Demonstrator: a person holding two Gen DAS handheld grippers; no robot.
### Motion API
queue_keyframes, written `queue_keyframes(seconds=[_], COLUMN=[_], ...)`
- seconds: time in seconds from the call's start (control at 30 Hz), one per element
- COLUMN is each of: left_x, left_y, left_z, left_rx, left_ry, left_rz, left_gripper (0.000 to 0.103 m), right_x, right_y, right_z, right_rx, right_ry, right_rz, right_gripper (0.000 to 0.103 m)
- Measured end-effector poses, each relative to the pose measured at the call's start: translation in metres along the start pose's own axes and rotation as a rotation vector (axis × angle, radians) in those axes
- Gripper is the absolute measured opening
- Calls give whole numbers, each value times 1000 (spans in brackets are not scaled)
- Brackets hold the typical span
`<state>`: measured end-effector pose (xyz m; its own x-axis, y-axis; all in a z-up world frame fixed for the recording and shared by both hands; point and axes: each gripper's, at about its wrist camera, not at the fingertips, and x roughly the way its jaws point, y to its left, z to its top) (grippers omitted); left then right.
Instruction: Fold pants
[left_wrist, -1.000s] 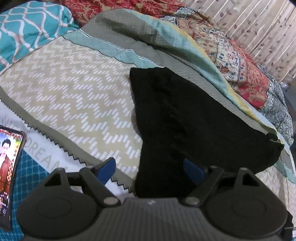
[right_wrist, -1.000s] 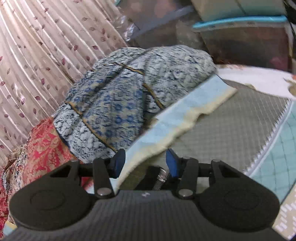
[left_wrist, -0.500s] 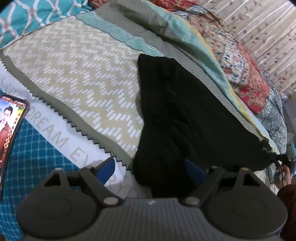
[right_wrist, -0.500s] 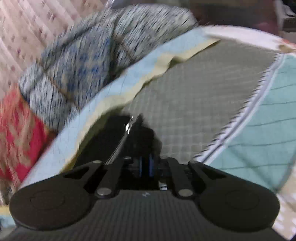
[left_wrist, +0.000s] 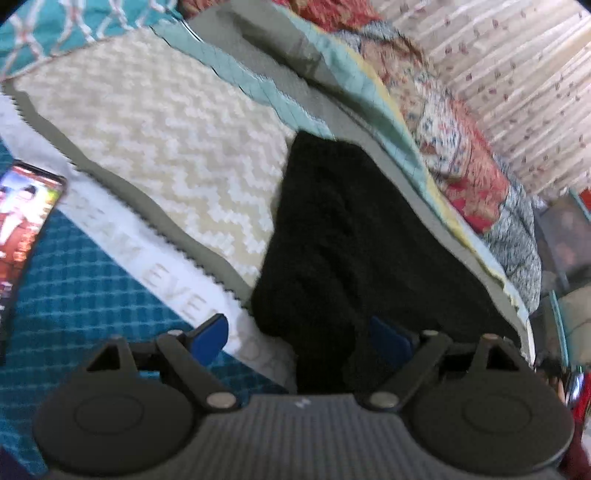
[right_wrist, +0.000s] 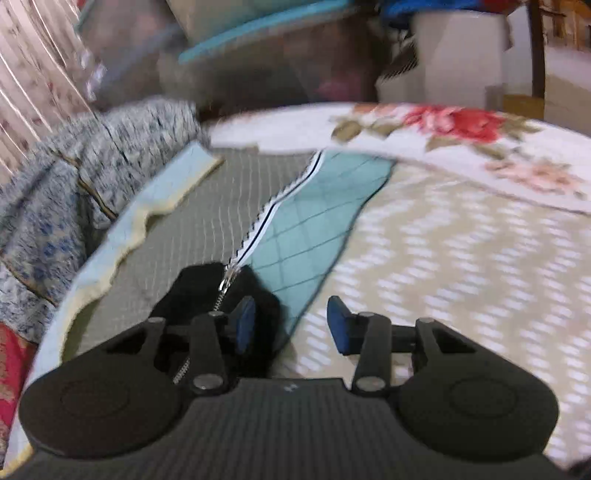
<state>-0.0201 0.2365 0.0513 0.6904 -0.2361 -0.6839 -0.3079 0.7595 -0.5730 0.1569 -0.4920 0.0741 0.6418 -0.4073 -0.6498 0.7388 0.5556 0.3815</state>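
Observation:
The black pants (left_wrist: 351, 240) lie spread on the patterned quilt (left_wrist: 166, 147) in the left wrist view, running from the middle down to my left gripper (left_wrist: 299, 334). Its jaws are opening wide, with the near edge of the pants lying between them and neither pad pressing on it. In the right wrist view one end of the pants (right_wrist: 199, 291), with a silver zipper (right_wrist: 225, 284), lies bunched at the left finger of my right gripper (right_wrist: 291, 325). Those jaws are opening too. The cloth reaches a little past the left pad, and the right pad is over bare quilt.
A phone (left_wrist: 26, 221) with a lit screen lies on the blue cover at the left. Heaped blankets (left_wrist: 461, 166) line the far side by the curtain (left_wrist: 517, 74). A blue-grey blanket (right_wrist: 55, 203), a floral sheet (right_wrist: 443, 129) and boxes (right_wrist: 258, 55) lie beyond.
My right gripper shut on the zipper end of the pants, swung right over the quilt and has opened again. My left gripper shifted sideways along the bed and rolled a little.

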Motion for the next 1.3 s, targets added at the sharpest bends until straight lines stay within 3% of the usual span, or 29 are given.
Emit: queue_keyframes(seconds=[0.07,0.17,0.23,0.37,0.4,0.43,0.47,0.5,0.53,0.57,0.63,0.7,0.77,0.83,0.87,0.97,1.1,1.13,1.2,1.3], left_x=[-7,-3,9,51,63,74,80,80,68,52,8,-16,-10,16,24,7,-35,-34,-13,10], left_y=[8,18,23,35,37,40,41,43,38,29,-2,-18,-18,-4,5,16,11,5,-9,-38], left_z=[0,-3,-5,-5,-3,-1,-2,-1,-1,-1,-8,-22,-34,-45,-49,-50,-34,-27,-8,22], left_rx=[-31,-71,-110,-230,-265,-301,-336,-374,-373,-307,-48,146,214,215,190,120,86,115,193,363], left_ry=[-11,9,45,115,132,128,121,99,38,-32,-205,-284,-222,-95,-44,-68,-237,-244,-184,-171], left_rz=[-13,-51,-94,-198,-229,-244,-231,-210,-179,-131,5,100,200,301,330,248,134,149,196,217], left_gripper=[90,91,94,95,86,55,39,22,19,19,17,20,28,44,46,51,51,51,46,50], right_x=[-33,-85,-122,-187,-199,-211,-220,-227,-232,-236,-248,-259,-267,-267,-266,-269,-275,-272,-251,-248], right_y=[-10,-19,-23,-21,-18,-13,-10,-6,0,4,11,11,14,21,26,31,22,22,21,30], right_z=[-11,-41,-75,-153,-173,-196,-213,-234,-253,-270,-302,-322,-329,-331,-329,-321,-311,-316,-328,-309], right_rx=[-19,-102,-200,-404,-445,-492,-511,-523,-540,-572,-686,-760,-824,-853,-853,-838,-786,-799,-820,-765], right_ry=[14,103,167,289,323,367,402,455,515,561,601,593,542,528,530,543,535,558,642,666], right_rz=[113,335,479,674,706,738,759,769,759,734,686,679,678,658,648,646,753,741,679,724], right_gripper=[46,47,50,54,54,54,54,54,54,53,53,54,54,54,54,54,56,57,60,59])
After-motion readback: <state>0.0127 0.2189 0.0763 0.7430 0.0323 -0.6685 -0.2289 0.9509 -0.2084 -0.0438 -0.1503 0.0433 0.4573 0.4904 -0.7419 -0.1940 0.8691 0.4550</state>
